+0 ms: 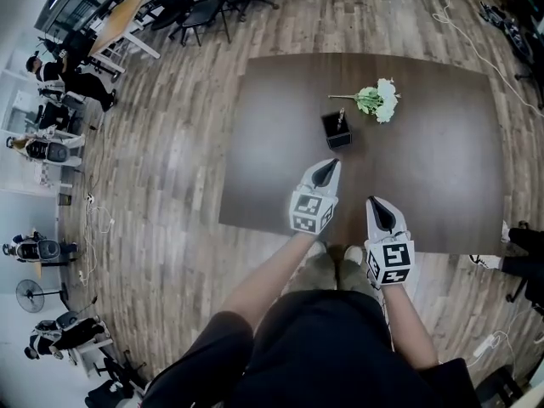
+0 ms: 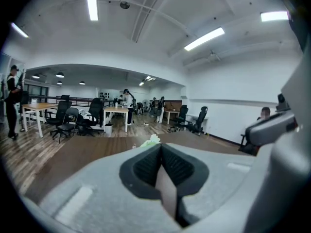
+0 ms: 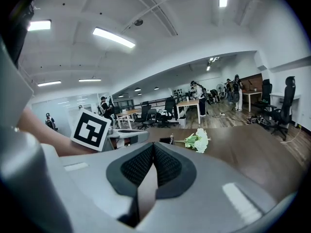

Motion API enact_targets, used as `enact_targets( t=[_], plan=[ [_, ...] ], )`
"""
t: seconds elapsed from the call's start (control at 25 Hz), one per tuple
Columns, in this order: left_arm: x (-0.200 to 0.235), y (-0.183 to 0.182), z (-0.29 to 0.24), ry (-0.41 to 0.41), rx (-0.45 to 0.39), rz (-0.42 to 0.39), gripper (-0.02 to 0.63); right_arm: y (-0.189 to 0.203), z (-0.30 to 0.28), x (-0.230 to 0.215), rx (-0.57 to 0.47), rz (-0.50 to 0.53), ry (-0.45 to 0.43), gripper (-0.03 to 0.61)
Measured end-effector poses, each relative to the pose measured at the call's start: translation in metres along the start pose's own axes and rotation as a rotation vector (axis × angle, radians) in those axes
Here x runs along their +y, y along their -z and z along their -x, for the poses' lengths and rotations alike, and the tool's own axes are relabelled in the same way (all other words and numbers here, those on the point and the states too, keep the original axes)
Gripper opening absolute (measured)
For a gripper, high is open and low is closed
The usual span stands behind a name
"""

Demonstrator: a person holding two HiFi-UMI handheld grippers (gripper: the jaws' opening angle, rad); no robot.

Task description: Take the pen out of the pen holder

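Observation:
A black square pen holder (image 1: 337, 131) stands near the middle of the dark brown table (image 1: 442, 177), with a pen (image 1: 341, 118) upright in it. My left gripper (image 1: 333, 163) hovers just short of the holder, pointing at it, jaws shut and empty. My right gripper (image 1: 372, 201) is further back and to the right, over the table's near edge, also shut and empty. In the right gripper view the holder (image 3: 166, 141) peeks above the closed jaws of the right gripper (image 3: 153, 145). In the left gripper view the left gripper (image 2: 161, 147) hides the holder.
A bunch of white flowers (image 1: 379, 99) lies just beyond and right of the holder. Office chairs (image 1: 200, 7) and a desk (image 1: 119, 19) stand at the far left, with people (image 1: 51, 75) along the left wall. Cables (image 1: 459, 24) trail on the wooden floor.

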State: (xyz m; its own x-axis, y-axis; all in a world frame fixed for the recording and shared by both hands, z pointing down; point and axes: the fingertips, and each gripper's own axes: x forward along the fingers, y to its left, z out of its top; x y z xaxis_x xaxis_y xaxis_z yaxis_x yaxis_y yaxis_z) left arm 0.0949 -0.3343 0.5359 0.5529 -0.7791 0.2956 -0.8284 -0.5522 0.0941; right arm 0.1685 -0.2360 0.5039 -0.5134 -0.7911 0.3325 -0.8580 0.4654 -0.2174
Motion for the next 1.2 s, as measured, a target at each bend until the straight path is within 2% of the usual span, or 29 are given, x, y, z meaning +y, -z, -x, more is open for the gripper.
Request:
enact_targets(
  t=[0.12, 0.4, 0.6, 0.8, 1.04, 1.2],
  plan=[
    [0.022, 0.001, -0.029, -0.001, 0.019, 0.003, 0.04, 0.001, -0.018, -0.007, 0.005, -0.008, 0.006, 0.003],
    [0.062, 0.011, -0.087, -0.001, 0.057, 0.005, 0.062, 0.005, -0.071, -0.032, 0.023, -0.052, 0.031, 0.003],
    [0.091, 0.019, -0.122, 0.038, 0.057, 0.033, 0.077, -0.002, -0.121, -0.054, 0.03, -0.082, 0.034, 0.003],
    [0.115, 0.032, -0.158, 0.056, 0.111, 0.0, 0.114, 0.01, -0.163, -0.081, 0.078, -0.087, 0.049, 0.003],
    [0.126, 0.051, -0.187, 0.084, 0.167, -0.066, 0.135, 0.029, -0.181, -0.098, 0.118, -0.099, 0.076, 0.003],
    [0.131, 0.057, -0.199, 0.081, 0.196, -0.149, 0.137, 0.038, -0.19, -0.104, 0.131, -0.095, 0.078, 0.003]
  ],
)
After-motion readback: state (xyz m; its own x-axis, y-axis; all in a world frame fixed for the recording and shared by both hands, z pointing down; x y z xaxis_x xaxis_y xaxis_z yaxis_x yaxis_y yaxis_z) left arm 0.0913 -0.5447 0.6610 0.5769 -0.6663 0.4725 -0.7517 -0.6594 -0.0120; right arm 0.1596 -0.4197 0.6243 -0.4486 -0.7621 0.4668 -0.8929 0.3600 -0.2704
